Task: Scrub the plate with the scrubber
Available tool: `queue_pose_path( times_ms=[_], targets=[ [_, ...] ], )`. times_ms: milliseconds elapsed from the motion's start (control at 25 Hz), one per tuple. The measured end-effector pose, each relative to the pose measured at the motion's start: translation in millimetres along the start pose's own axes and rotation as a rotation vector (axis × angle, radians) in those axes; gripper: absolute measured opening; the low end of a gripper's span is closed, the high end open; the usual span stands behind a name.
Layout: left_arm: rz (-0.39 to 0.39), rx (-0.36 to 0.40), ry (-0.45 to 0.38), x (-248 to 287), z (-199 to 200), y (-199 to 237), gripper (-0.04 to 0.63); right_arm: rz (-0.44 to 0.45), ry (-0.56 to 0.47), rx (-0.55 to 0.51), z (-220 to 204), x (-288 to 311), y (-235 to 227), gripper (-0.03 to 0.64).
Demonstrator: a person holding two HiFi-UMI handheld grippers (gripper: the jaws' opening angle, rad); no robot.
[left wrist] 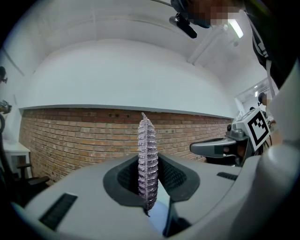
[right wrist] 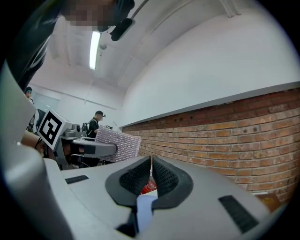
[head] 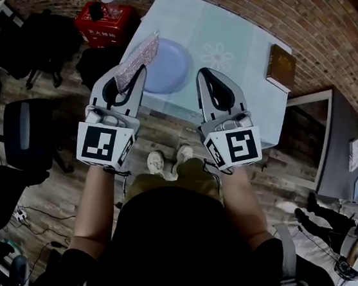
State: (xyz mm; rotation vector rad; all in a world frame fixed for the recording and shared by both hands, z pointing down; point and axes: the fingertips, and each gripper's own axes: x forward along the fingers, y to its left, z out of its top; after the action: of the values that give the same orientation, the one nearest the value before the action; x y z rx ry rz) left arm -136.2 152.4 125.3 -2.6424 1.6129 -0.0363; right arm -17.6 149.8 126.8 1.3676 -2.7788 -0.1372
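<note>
Left gripper (head: 133, 83) clamped on scrubber (head: 142, 55), raised over left edge of plate (head: 172, 68). Plate sits on near-left of table (head: 242, 50). Right gripper (head: 204, 77) jaws pressed together, empty. My judgement: lower scrubber flat onto plate, scrub in circles with light pressure, brace rim with right gripper.

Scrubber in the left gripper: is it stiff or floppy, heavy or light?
Probably fairly stiff: the scrubber stands straight out of the left gripper without drooping. Likely light, being a thin, sparkly mesh sheet. Its rough weave should resist slipping.

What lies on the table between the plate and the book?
Only a flower print on the table lies between plate and book, in the head view.
</note>
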Motion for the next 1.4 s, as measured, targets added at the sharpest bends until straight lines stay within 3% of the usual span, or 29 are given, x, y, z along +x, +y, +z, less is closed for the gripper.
queue_pose_path(
  times_ms=[240, 600, 1000, 1320, 1400],
  targets=[
    [-0.011, -0.015, 0.044, 33.4, -30.2, -10.6, 0.08, 0.051, 0.044, 0.048, -31.8, 20.6, -25.0, 0.038],
    [0.067, -0.059, 0.132, 108.2, -80.6, -10.0, 0.08, 0.109, 0.164, 0.092, -106.9, 67.2, -86.6, 0.038],
    [0.143, -0.078, 0.244, 165.2, -134.9, -12.8, 0.08, 0.229, 0.325, 0.24, -193.4, 113.5, -135.5, 0.04],
    [0.123, -0.118, 0.311, 181.1, -173.4, -4.3, 0.08, 0.241, 0.44, 0.327, -243.1, 142.6, -143.5, 0.044],
    [0.097, -0.135, 0.326, 183.8, -185.8, 0.7, 0.08, 0.224, 0.464, 0.335, -253.4, 149.4, -142.1, 0.088]
  ],
)
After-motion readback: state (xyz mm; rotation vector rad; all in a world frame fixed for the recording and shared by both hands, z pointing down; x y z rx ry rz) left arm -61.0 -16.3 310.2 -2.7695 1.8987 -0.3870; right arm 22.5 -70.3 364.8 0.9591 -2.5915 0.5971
